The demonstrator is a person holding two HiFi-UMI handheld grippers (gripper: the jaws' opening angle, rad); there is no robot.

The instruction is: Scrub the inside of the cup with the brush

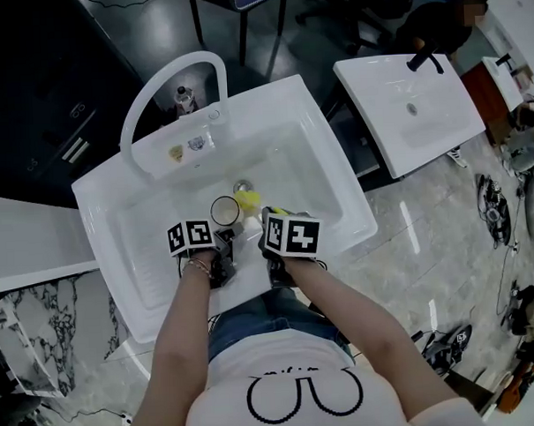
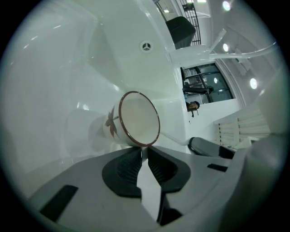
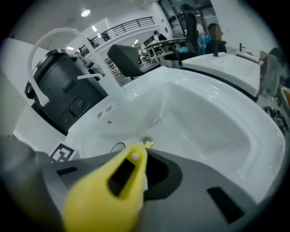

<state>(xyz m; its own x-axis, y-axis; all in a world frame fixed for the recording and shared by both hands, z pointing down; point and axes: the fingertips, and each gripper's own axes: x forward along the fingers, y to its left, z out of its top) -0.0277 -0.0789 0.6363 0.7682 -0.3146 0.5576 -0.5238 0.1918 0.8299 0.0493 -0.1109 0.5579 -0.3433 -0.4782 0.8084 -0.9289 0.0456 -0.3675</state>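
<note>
On your left gripper (image 2: pixel 145 153) the jaws pinch the white red-rimmed cup (image 2: pixel 138 118); on your right gripper (image 3: pixel 144 170) they clamp the yellow plastic brush (image 3: pixel 106 192).

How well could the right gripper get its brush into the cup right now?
Probably yes. The left gripper pinches the cup by its rim, mouth uncovered, and the brush in the right gripper sits just beside it with nothing between.

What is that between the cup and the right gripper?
A yellow brush, held in the right gripper, pokes out next to the cup. The head view shows it best.
</note>
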